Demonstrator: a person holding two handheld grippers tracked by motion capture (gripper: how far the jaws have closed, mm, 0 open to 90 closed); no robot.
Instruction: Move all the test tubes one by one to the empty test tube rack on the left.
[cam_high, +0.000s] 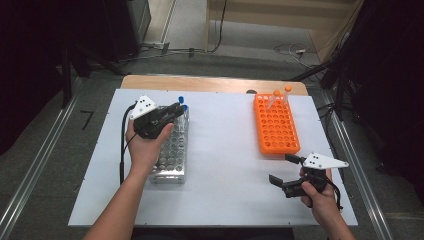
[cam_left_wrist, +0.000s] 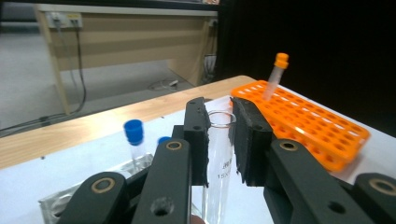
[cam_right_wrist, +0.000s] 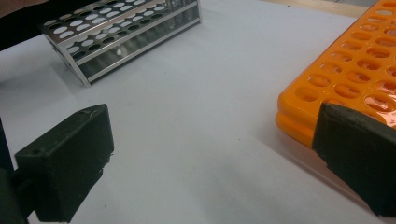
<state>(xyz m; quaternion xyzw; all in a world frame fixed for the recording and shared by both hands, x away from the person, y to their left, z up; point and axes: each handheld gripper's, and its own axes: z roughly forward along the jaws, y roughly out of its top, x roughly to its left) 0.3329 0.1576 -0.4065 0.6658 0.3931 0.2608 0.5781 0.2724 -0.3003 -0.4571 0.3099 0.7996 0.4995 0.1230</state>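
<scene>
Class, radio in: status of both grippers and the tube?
Left gripper shut on uncapped glass tube, above metal rack. Right gripper open, empty, beside orange rack. Nothing between racks.

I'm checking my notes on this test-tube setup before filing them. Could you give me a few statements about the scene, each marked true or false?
1. The left gripper is shut on a clear glass tube. True.
2. The right gripper holds an orange-capped tube. False: its jaws are wide open with nothing between them.
3. Blue-capped tubes stand in the metal rack. True.
4. The orange rack is full of tubes. False: it holds two orange-capped tubes at its far end.
</scene>
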